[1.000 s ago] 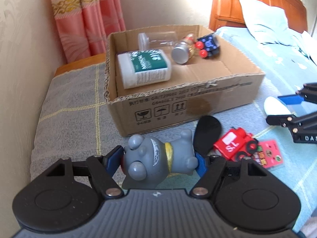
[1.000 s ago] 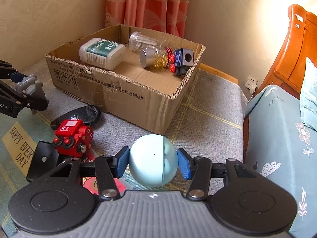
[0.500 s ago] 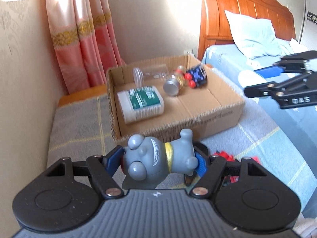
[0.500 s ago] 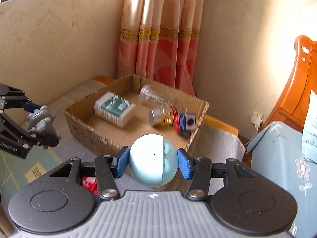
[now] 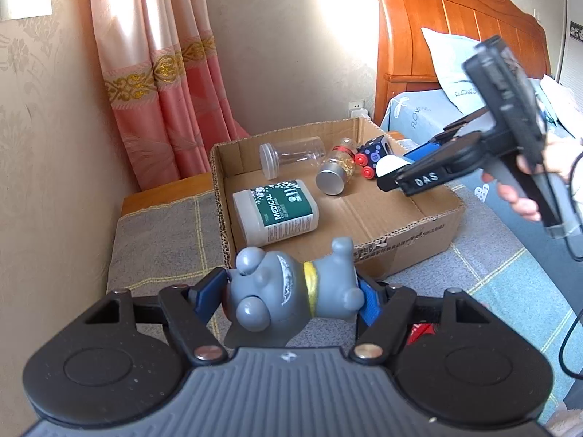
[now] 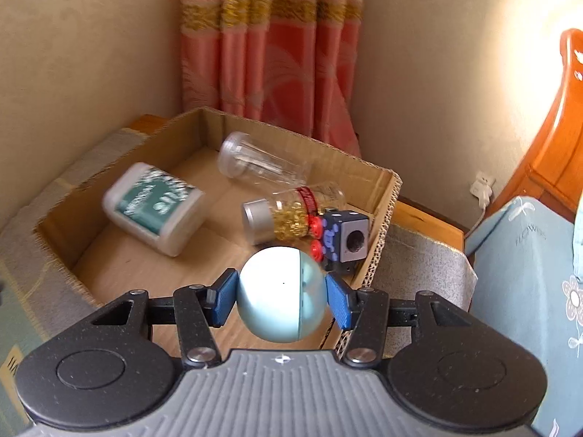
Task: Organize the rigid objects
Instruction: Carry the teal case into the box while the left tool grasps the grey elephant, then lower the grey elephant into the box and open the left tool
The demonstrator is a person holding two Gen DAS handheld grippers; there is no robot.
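My left gripper (image 5: pixel 288 296) is shut on a grey toy animal (image 5: pixel 291 300) with a yellow collar, held above the bed in front of the cardboard box (image 5: pixel 419 235). My right gripper (image 6: pixel 280 296) is shut on a pale blue ball (image 6: pixel 282 295) and holds it over the box's right part (image 6: pixel 386 218). In the left wrist view the right gripper (image 5: pixel 397 173) hangs above the box with the ball (image 5: pixel 390 165) partly showing. The box holds a white and green medical container (image 5: pixel 275 211), a clear jar (image 5: pixel 289 153), a bottle of gold beads (image 6: pixel 288 213) and a blue toy cube (image 6: pixel 344 238).
The box stands on a grey blanket (image 5: pixel 160 244) by the wall and pink curtains (image 5: pixel 160 73). A wooden headboard (image 5: pixel 448 32) and pillow lie at the right. A red toy (image 5: pixel 421 329) peeks out beneath my left gripper.
Both grippers have risen from the bed with their objects. The right gripper moved forward and left, from beside the box to over its inside.
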